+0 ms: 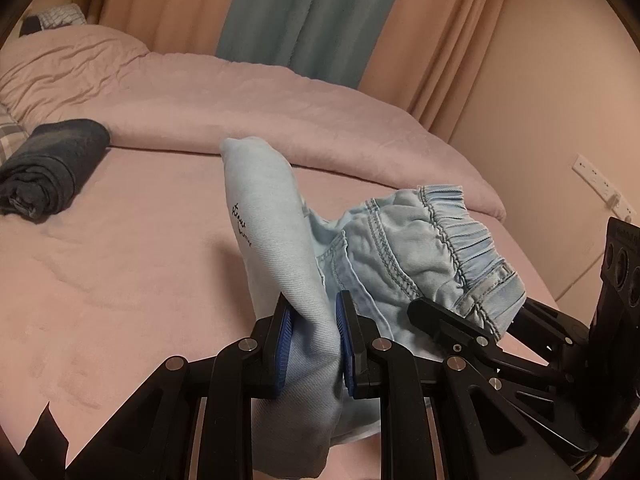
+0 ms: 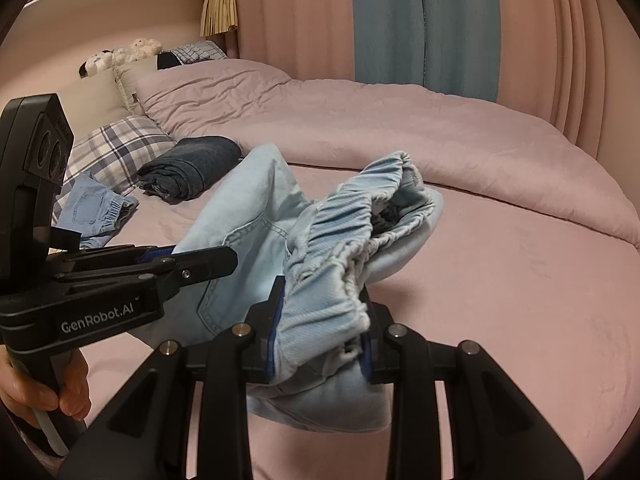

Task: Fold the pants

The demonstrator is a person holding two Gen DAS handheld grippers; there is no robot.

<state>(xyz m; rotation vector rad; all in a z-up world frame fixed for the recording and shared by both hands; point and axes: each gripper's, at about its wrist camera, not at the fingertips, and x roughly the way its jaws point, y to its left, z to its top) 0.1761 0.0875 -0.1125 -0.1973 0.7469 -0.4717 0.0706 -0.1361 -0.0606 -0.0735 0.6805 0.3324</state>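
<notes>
Light blue denim pants (image 1: 280, 224) with an elastic waistband (image 1: 460, 236) hang bunched above the pink bed. My left gripper (image 1: 312, 332) is shut on a fold of the leg fabric. My right gripper (image 2: 320, 332) is shut on the gathered waistband (image 2: 340, 264). The pants (image 2: 248, 216) drape between both grippers and below them. In the left wrist view the right gripper (image 1: 472, 320) shows at the right, clamped on the waistband. In the right wrist view the left gripper (image 2: 160, 260) shows at the left, held by a hand (image 2: 44, 384).
A pink sheet (image 2: 520, 300) covers the bed, with a rumpled pink duvet (image 2: 360, 120) behind. Folded dark jeans (image 1: 52, 160) (image 2: 192, 164) and another blue garment (image 2: 96, 208) lie near a plaid pillow (image 2: 120, 140). Curtains (image 1: 304, 8) hang behind; a wall (image 1: 560, 100) stands right.
</notes>
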